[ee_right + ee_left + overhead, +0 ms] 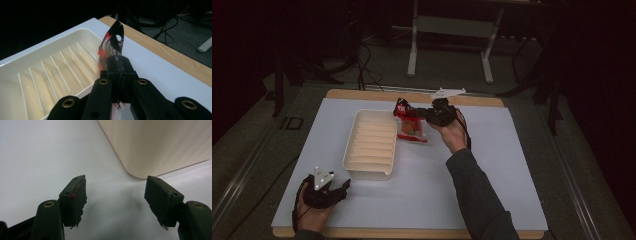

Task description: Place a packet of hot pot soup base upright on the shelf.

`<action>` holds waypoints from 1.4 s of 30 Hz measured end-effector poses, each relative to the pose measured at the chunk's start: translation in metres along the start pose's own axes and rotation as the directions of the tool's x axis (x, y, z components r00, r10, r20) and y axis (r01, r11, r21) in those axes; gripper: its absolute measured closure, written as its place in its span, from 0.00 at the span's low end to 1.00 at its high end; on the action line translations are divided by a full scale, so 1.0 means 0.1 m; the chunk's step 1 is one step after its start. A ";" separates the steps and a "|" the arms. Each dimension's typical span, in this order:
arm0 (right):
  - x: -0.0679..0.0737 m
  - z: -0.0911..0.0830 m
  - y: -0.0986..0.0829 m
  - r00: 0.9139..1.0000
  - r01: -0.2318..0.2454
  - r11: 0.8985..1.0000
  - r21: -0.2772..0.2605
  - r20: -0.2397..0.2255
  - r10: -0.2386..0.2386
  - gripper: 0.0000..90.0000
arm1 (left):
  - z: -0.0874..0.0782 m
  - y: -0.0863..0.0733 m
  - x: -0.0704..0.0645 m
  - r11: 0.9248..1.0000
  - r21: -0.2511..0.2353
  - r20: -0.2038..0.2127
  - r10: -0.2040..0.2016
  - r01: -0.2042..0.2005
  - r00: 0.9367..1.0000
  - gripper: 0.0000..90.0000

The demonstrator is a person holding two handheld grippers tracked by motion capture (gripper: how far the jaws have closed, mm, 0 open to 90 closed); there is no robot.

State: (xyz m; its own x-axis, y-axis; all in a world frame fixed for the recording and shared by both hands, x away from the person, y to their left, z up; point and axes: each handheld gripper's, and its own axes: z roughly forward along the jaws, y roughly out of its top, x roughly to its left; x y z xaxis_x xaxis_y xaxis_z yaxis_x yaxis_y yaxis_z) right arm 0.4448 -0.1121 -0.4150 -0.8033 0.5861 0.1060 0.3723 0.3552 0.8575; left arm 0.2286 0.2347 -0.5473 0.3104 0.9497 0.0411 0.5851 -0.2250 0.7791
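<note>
Nearest, the left gripper (343, 188) rests on the white worktop (492, 170), jaws spread and empty, just short of the cream ribbed plastic tray (352, 161). Farther off, the right gripper (418, 113) has its jaws clamped on the red, glossy snack packet (412, 129), which hangs just beside the tray's right rim; its long axis runs parallel to the tray's length.

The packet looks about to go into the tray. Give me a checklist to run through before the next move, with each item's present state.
1. Right gripper shut on the red snack packet: ok.
2. Packet off the table, hanging beside the white tray: ok.
3. Tray slots free of other items: ok.
4. Left gripper open and holding nothing: ok.
5. Left gripper out of the packet's way, at the tray's near corner: ok.
6. Packet lined up with a slot: cannot tell.
</note>
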 end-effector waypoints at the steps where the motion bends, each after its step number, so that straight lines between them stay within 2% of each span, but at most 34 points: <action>1: 0.00 0.01 0.01 1.000 0.003 1.000 -0.002 0.002 -0.003 0.99 | 0.00 0.00 0.00 1.000 0.000 0.001 0.000 0.000 1.000 0.38; 9: 0.01 -0.02 0.05 1.000 0.008 1.000 -0.016 0.017 -0.007 0.99 | 0.00 0.00 0.00 1.000 -0.001 0.001 -0.002 0.002 1.000 0.38; 14: 0.02 -0.05 0.08 1.000 0.009 0.999 -0.032 0.008 -0.008 0.99 | 0.00 0.00 0.00 1.000 0.000 0.001 -0.001 0.001 1.000 0.38; 16: 0.07 -0.06 0.14 1.000 0.028 0.999 -0.035 0.000 -0.028 0.99 | 0.00 0.00 0.00 1.000 -0.001 0.002 -0.002 0.002 1.000 0.38; 22: 0.13 -0.05 0.20 0.999 0.042 0.998 -0.048 -0.018 -0.043 0.99 | 0.00 0.00 0.00 1.000 -0.001 0.002 0.001 -0.001 1.000 0.38; 29: 0.23 0.06 0.25 0.998 0.056 0.998 -0.038 -0.025 -0.057 0.99 | 0.00 0.00 0.00 1.000 -0.006 0.005 -0.005 0.005 1.000 0.38; 33: 0.26 0.05 0.28 0.997 0.072 0.996 -0.058 -0.008 -0.072 0.99 | -0.01 0.00 0.00 1.000 -0.007 0.006 -0.005 0.005 1.000 0.38; 36: 0.24 -0.01 0.34 0.998 0.063 0.995 -0.084 -0.012 -0.064 0.99 | 0.00 0.00 0.00 1.000 -0.004 0.006 -0.004 0.004 1.000 0.38; 42: 0.27 0.06 0.32 0.996 0.078 0.995 -0.062 -0.031 -0.081 0.99 | -0.01 0.00 0.00 1.000 -0.004 0.005 -0.005 0.005 1.000 0.38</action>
State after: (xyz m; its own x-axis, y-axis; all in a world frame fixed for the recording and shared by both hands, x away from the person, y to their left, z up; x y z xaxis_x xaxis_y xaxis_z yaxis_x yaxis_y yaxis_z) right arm 0.4374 -0.0810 -0.3880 -0.8448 0.5325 0.0524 0.2785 0.3541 0.8928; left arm 0.2281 0.2349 -0.5472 0.3110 0.9498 0.0337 0.5835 -0.2188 0.7821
